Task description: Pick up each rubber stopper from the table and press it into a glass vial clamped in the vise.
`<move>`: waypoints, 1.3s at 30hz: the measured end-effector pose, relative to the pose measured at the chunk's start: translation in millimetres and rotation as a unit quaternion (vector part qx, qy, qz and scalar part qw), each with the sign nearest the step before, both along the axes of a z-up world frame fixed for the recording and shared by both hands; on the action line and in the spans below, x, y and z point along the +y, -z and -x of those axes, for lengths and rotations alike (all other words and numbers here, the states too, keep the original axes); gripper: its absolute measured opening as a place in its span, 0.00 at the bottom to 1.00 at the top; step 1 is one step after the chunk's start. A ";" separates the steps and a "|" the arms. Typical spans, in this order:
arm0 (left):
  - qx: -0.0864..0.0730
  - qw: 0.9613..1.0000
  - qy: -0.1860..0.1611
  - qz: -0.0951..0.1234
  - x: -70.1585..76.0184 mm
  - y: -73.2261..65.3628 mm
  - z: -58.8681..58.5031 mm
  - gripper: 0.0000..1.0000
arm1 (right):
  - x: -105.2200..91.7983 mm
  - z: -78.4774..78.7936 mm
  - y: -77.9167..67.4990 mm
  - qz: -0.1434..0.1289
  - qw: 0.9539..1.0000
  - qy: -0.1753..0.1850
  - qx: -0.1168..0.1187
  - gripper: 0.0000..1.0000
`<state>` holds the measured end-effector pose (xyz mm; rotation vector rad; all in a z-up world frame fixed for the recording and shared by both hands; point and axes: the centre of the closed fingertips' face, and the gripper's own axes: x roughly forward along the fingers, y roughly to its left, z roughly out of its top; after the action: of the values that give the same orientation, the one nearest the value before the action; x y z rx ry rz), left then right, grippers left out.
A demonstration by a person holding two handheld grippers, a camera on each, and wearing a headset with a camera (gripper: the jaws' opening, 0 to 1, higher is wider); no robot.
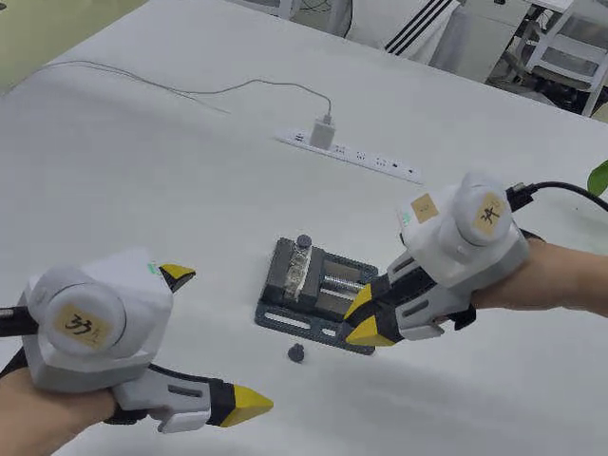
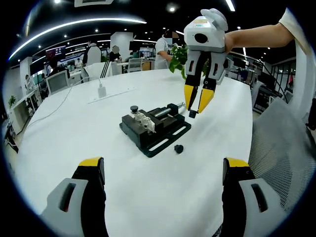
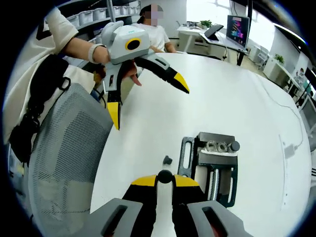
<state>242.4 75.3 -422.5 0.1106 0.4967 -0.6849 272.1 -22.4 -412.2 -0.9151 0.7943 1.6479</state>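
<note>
White tabletop (image 1: 142, 171): black metal vise (image 1: 280, 274), clear glass vials (image 1: 302, 269).
Done: one seated dark stopper (image 1: 304, 241).
Right gripper (image 1: 361, 318): pinching black rubber stopper (image 3: 165, 176).
Left gripper (image 1: 214, 338): spread.
Remaining: loose stopper (image 1: 296, 353).

A white power strip (image 1: 366, 159) with a plugged-in charger (image 1: 323, 133) and trailing cable (image 1: 171, 88) lies upper centre on the white surface (image 1: 142, 180).

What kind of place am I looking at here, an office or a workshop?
Probably an open-plan office or lab: a big white table carrying a power strip, a monitor in the background, and a mesh office chair.
</note>
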 end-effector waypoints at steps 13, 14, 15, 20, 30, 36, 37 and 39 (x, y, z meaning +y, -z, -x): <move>0.001 1.000 -0.013 0.005 8.4 -2.0 2.1 0.98 | 26.0 -43.4 -8.3 0.031 0.998 -0.038 -0.034 0.05; 0.002 1.000 -0.014 0.005 8.7 -1.7 2.6 0.98 | 27.5 -47.2 -8.3 0.036 0.997 -0.045 -0.041 0.05; 0.002 1.000 -0.013 0.005 9.0 -1.4 2.9 0.99 | 28.9 -49.9 -8.2 0.038 0.997 -0.048 -0.046 0.05; 0.008 1.000 -0.009 -0.002 9.9 3.0 5.7 0.99 | 37.2 -60.4 -9.7 0.046 0.993 -0.082 -0.073 0.05; 0.017 1.000 -0.006 0.001 8.2 8.2 10.0 0.99 | 50.3 -63.2 -10.5 0.078 0.980 -0.145 -0.107 0.05; 0.020 1.000 -0.004 0.001 8.2 8.3 11.2 0.99 | 59.8 -71.3 -5.0 0.094 0.971 -0.183 -0.120 0.05; 0.020 1.000 -0.004 0.001 8.8 8.4 11.0 0.99 | 63.8 -76.3 -3.1 0.097 0.970 -0.187 -0.121 0.05; 0.021 1.000 -0.005 0.001 9.6 9.0 11.0 0.99 | 64.8 -77.6 -1.3 0.103 0.967 -0.198 -0.126 0.05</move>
<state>231.5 84.9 -431.5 0.0924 0.5376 -0.6796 349.8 42.4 -411.0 -1.4757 0.6425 1.7595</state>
